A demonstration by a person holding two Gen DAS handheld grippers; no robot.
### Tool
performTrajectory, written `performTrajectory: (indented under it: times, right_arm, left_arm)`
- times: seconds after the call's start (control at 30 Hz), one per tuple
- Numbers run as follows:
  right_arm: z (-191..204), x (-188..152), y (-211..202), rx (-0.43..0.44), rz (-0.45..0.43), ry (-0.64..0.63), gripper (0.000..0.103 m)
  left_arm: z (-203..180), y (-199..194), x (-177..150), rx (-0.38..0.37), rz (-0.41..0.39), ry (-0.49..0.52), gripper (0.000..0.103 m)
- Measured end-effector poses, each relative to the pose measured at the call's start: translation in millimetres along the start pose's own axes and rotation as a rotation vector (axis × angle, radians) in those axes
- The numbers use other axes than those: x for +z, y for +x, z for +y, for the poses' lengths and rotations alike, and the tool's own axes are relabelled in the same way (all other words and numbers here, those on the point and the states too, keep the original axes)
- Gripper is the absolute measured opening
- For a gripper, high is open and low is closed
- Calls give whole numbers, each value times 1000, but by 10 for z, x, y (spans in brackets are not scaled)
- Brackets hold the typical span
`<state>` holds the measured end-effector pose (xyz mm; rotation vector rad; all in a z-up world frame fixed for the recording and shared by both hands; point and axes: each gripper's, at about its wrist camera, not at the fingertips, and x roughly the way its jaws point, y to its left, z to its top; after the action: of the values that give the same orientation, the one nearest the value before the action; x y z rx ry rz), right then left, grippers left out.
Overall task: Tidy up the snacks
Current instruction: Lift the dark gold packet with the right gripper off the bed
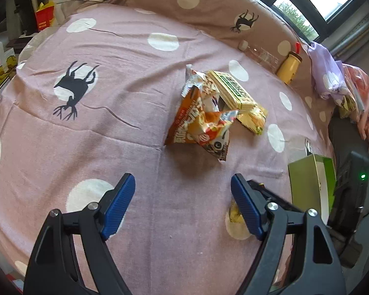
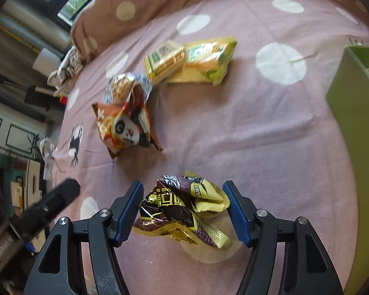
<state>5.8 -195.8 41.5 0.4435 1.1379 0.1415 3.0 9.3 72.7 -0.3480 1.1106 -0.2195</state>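
My right gripper [image 2: 183,187] is shut on a crumpled brown and gold snack bag [image 2: 177,209], with both blue pads touching its sides, low over the pink bedsheet [image 2: 245,135]. Ahead of it lie an orange panda snack bag [image 2: 125,125], a yellow wafer pack [image 2: 166,59] and a yellow bag [image 2: 209,59]. My left gripper [image 1: 182,179] stands open with nothing between its fingers. It points at the same orange panda bag [image 1: 199,123], wafer pack [image 1: 233,91] and yellow bag [image 1: 253,118]. A corner of the gold bag [image 1: 236,213] shows beside its right finger.
An open green box [image 1: 309,184] [image 2: 351,113] stands at the bed's right side. A yellow bottle [image 1: 288,67] and a clear bottle [image 1: 260,54] lie against the brown spotted pillow [image 1: 209,5]. Crumpled clothes [image 1: 329,73] lie far right. A window is behind.
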Motion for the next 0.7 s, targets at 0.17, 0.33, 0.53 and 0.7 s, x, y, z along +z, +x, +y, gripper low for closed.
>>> performTrajectory:
  times: [0.17, 0.33, 0.53, 0.7]
  right_arm:
    - [-131, 25, -247, 19, -69, 22, 75]
    - [-258, 48, -289, 145, -65, 77, 75]
    - [-254, 15, -129, 178, -10, 87, 75]
    - [-242, 9, -56, 190, 10, 78, 74]
  left_arm:
    - [-127, 41, -63, -54, 38, 44, 81]
    - [-365, 163, -189, -107, 94, 144, 79]
    - [-614, 397, -344, -135, 161, 226, 67]
    - [-655, 549, -381, -160, 195, 211, 53]
